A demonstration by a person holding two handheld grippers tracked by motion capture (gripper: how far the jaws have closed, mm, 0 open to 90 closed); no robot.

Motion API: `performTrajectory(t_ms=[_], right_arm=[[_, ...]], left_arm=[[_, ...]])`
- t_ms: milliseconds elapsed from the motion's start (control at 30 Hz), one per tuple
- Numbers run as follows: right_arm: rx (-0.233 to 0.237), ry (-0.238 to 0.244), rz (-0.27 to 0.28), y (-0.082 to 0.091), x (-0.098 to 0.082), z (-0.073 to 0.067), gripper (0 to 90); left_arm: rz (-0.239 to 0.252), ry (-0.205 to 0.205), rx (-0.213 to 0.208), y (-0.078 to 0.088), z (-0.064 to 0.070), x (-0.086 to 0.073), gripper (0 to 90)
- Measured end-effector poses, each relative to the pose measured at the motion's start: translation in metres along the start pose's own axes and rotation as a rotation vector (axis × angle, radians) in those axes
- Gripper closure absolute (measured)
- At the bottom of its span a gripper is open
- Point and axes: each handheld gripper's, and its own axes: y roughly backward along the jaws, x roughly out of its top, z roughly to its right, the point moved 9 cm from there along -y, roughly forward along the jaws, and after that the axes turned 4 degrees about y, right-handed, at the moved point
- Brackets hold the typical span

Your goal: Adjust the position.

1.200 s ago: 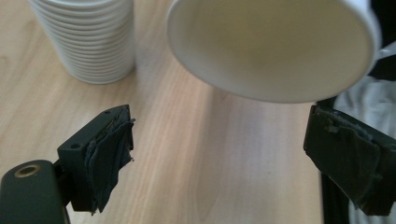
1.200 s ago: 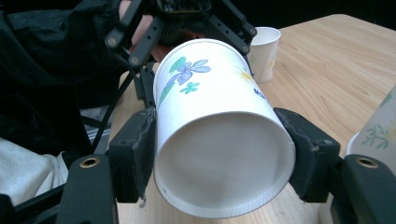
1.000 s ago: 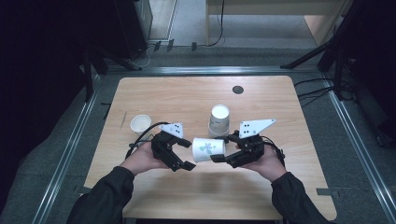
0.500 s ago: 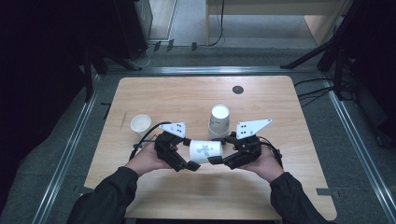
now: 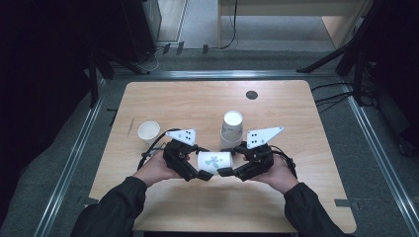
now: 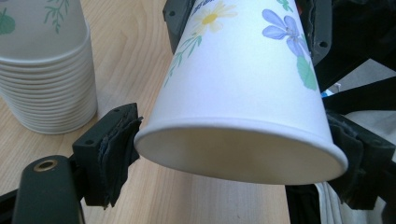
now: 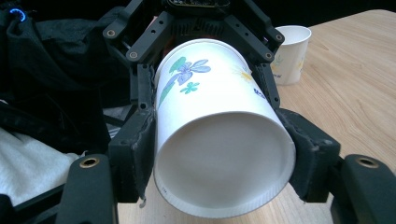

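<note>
one flowered paper cup [image 5: 214,160] shows blue print, too blurred to read.

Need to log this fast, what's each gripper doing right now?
Left gripper: jaws have just been closing around the paper cup's rim end.
Right gripper: closed on the cup's base end.

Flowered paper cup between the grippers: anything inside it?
The left gripper view looks into the flowered paper cup's mouth: the near inner wall is bare. Its depths, towards the base, are shadowed and hidden.

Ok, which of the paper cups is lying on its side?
The flowered cup held between the two grippers, above the table's near middle. The single cup at the left stands upright, and the stack behind stands rim-down.
</note>
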Motion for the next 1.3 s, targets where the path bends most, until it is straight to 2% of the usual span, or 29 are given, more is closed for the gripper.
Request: performTrajectory(t_ms=[100, 467, 1067, 1300], right_arm=[[0.0, 0.0, -0.002, -0.0003, -0.0002, 0.0002, 33.8], [-0.001, -0.001, 0.002, 0.0009, -0.0001, -0.0001, 33.8], [0.0, 0.002, 0.004, -0.001, -0.0007, -0.0006, 29.6], [-0.022, 0.005, -0.016, -0.0011, -0.0032, 0.0016, 27.9]], left_arm=[[0.001, -0.004, -0.005, -0.0002, 0.0003, -0.0004, 18.9], [0.005, -0.008, -0.004, 0.0009, 0.0008, 0.0008, 21.1], [0.016, -0.009, 0.008, 0.0029, -0.0007, 0.0014, 21.4], [0.02, -0.007, 0.023, 0.0092, -0.0035, 0.0016, 21.5]])
